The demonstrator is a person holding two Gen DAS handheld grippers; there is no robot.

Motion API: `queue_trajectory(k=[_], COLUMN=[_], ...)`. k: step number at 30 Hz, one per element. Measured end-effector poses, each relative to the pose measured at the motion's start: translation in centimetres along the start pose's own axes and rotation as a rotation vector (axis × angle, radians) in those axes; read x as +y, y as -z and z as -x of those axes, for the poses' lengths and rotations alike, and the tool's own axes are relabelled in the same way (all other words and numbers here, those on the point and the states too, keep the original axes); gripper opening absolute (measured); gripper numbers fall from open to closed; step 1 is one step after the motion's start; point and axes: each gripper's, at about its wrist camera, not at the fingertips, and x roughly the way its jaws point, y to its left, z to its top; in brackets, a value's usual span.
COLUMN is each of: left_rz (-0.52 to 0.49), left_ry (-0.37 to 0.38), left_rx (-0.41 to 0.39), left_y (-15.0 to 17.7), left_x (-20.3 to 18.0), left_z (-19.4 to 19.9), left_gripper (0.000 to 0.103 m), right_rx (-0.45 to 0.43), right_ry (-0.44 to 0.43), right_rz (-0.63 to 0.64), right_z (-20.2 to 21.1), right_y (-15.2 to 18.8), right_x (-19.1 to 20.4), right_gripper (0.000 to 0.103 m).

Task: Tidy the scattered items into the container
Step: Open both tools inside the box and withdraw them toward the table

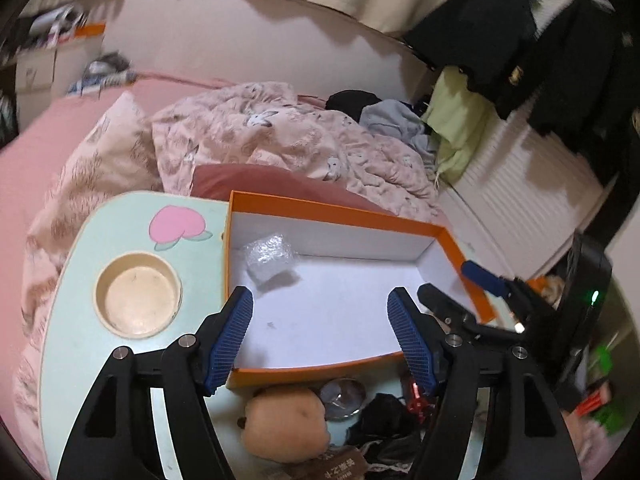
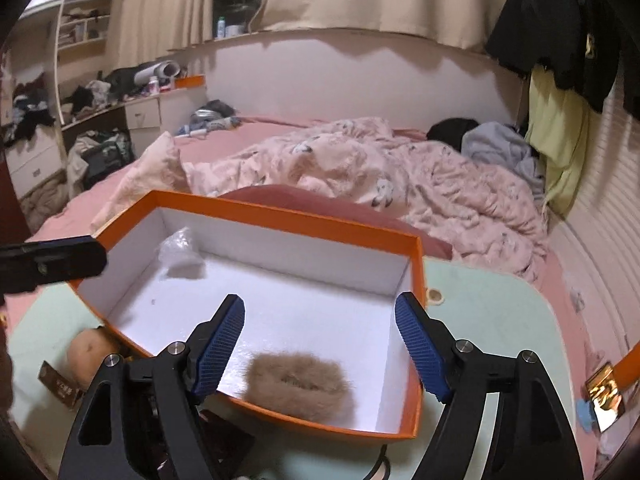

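Note:
An orange box with a white inside stands on a pale green table; it also shows in the right wrist view. A clear plastic wad lies in its far left corner, also in the right wrist view. A tan furry band lies in the box near its front wall, just below my open right gripper. My left gripper is open and empty over the box's front left. In front of the box lie a tan plush toy, a metal disc, black cloth and a small red item.
A round cream cup holder is set in the table left of the box. A small cream ring, a gold clasp and a blue item lie on the right. A pink bed with a rumpled quilt lies behind.

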Motion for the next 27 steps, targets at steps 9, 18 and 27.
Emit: queue_trajectory(k=[9, 18, 27], left_rz=[0.006, -0.011, 0.004], left_ry=[0.041, 0.048, -0.075], left_rx=[-0.072, -0.031, 0.087], left_y=[-0.7, 1.8, 10.8], left_x=[-0.7, -2.3, -0.8], left_z=[2.4, 8.2, 7.0], left_gripper=[0.07, 0.083, 0.083], right_rx=[-0.117, -0.073, 0.091], right_ry=[-0.023, -0.034, -0.006], right_rz=[-0.108, -0.019, -0.085], right_z=[4.2, 11.2, 12.1], right_y=[-0.3, 1.4, 9.9], right_x=[-0.2, 2.5, 2.4], right_gripper=[0.077, 0.078, 0.085])
